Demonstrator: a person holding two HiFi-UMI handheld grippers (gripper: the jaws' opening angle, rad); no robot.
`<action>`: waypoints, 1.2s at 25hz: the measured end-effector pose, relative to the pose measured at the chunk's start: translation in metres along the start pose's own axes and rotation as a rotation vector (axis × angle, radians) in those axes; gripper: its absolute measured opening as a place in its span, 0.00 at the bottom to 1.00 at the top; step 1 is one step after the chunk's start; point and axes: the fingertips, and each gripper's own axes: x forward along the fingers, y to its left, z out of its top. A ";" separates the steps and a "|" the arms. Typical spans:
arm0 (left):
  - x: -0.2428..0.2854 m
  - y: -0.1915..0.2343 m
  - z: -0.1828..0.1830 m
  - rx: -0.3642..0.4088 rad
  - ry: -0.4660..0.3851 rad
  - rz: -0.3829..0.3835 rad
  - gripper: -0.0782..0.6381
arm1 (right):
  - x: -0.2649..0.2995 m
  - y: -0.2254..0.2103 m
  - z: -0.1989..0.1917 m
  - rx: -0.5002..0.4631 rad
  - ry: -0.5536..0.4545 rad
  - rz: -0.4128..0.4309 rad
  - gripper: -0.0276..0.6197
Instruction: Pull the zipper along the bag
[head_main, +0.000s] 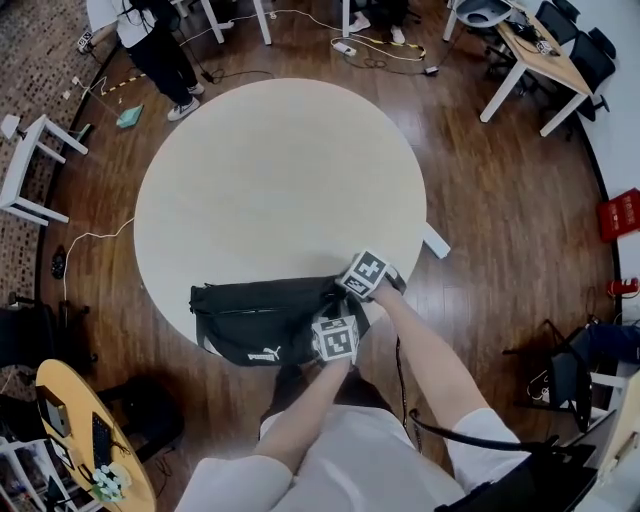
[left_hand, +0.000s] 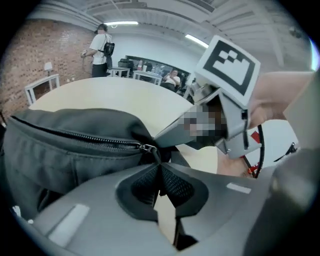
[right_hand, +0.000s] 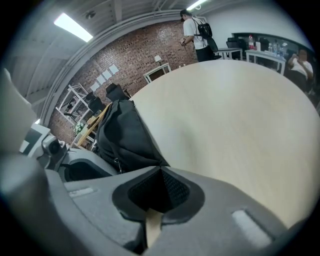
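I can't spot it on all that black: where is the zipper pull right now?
In the left gripper view, the zipper pull sits at the black bag's right end, pinched in the left gripper, beside the right gripper.

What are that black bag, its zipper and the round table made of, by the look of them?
The bag: black woven fabric, probably nylon or polyester; matte, it folds softly.
The zipper: dark teeth, plastic or coated metal, unclear; the slider glints like metal.
The table: pale, smooth matte top, likely laminate or painted wood.
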 end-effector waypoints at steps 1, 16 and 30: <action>-0.006 -0.007 0.000 0.027 0.000 -0.039 0.15 | 0.000 0.000 0.000 0.000 -0.006 -0.007 0.03; -0.137 0.099 0.016 0.116 -0.023 -0.354 0.14 | -0.006 -0.007 -0.011 0.018 -0.010 -0.205 0.03; -0.172 0.374 0.053 0.053 -0.072 -0.021 0.14 | -0.001 -0.008 -0.009 0.026 0.121 -0.317 0.03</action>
